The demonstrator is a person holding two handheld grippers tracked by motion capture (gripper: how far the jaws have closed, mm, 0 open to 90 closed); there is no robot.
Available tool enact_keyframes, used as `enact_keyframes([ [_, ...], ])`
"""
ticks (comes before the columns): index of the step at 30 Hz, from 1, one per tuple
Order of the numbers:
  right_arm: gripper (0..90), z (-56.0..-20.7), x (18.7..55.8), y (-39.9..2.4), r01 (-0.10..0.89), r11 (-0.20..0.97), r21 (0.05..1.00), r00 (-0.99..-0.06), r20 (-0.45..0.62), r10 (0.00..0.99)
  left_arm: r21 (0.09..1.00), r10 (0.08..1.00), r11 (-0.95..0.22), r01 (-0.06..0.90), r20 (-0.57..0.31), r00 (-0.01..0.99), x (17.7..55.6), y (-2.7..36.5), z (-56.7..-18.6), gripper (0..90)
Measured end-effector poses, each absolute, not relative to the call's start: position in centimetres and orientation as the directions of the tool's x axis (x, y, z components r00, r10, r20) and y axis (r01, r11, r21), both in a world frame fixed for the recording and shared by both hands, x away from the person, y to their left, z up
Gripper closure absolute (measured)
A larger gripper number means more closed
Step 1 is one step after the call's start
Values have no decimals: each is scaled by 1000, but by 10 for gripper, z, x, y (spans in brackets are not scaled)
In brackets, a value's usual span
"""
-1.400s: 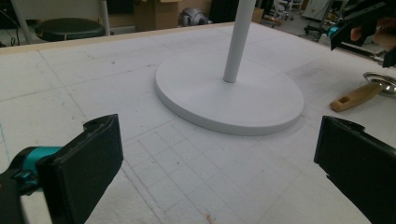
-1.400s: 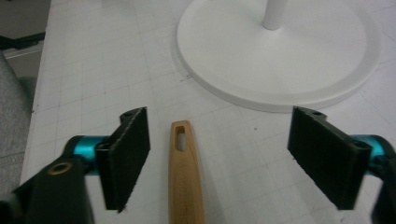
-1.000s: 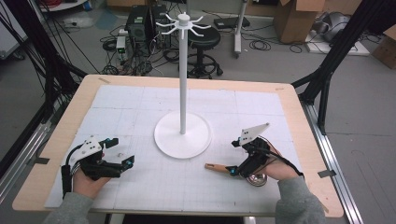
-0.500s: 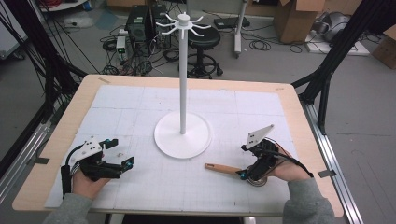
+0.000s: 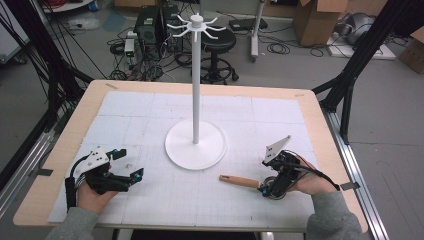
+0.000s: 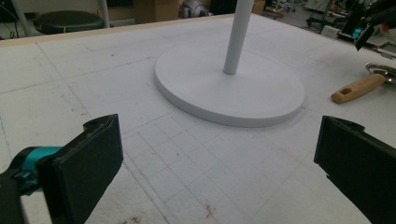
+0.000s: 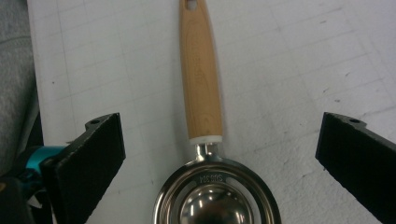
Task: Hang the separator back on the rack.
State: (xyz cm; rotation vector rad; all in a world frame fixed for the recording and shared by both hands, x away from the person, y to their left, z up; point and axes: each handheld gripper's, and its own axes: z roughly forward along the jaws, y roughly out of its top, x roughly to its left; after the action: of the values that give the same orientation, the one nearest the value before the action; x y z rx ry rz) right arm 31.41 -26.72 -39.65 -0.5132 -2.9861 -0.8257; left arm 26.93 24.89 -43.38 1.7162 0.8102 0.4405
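A spoon with a light wooden handle [image 5: 239, 181] [image 7: 201, 79] and a round metal bowl [image 7: 215, 203] lies on the white mat, front right. My right gripper [image 5: 270, 187] [image 7: 224, 140] hangs just above the bowl end, open wide, one jaw on each side of the neck and neither touching it. My left gripper [image 5: 127, 164] [image 6: 215, 158] rests open at the front left with nothing between its jaws. It faces the white stand's round base [image 6: 229, 88] and the spoon handle [image 6: 357, 88] beyond.
The white stand [image 5: 195, 80] rises from its disc base [image 5: 195, 147] at the table's centre, with several hook arms at the top. A white gridded mat [image 5: 150, 110] covers the wooden table. Black frame struts stand at both sides.
My right gripper has shifted a little right and toward the near edge, settling over the spoon's bowl end. The left gripper and the spoon have not moved.
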Motion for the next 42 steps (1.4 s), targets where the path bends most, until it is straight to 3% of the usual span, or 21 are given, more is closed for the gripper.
enact_keyframes([
  [16, 52, -410, 316, -262, 277, 858, 432, -959, 69, 275, 946, 710, -134, 297, -118, 695, 269, 248, -434, 18],
  [28, 55, -415, 315, -260, 313, 869, 383, -949, 85, 304, 944, 709, -139, 300, -116, 696, 269, 248, -435, 18],
  [42, 230, -414, 312, -255, 249, 901, 355, -968, 53, 246, 941, 704, -147, 305, -117, 700, 270, 247, -435, 18],
])
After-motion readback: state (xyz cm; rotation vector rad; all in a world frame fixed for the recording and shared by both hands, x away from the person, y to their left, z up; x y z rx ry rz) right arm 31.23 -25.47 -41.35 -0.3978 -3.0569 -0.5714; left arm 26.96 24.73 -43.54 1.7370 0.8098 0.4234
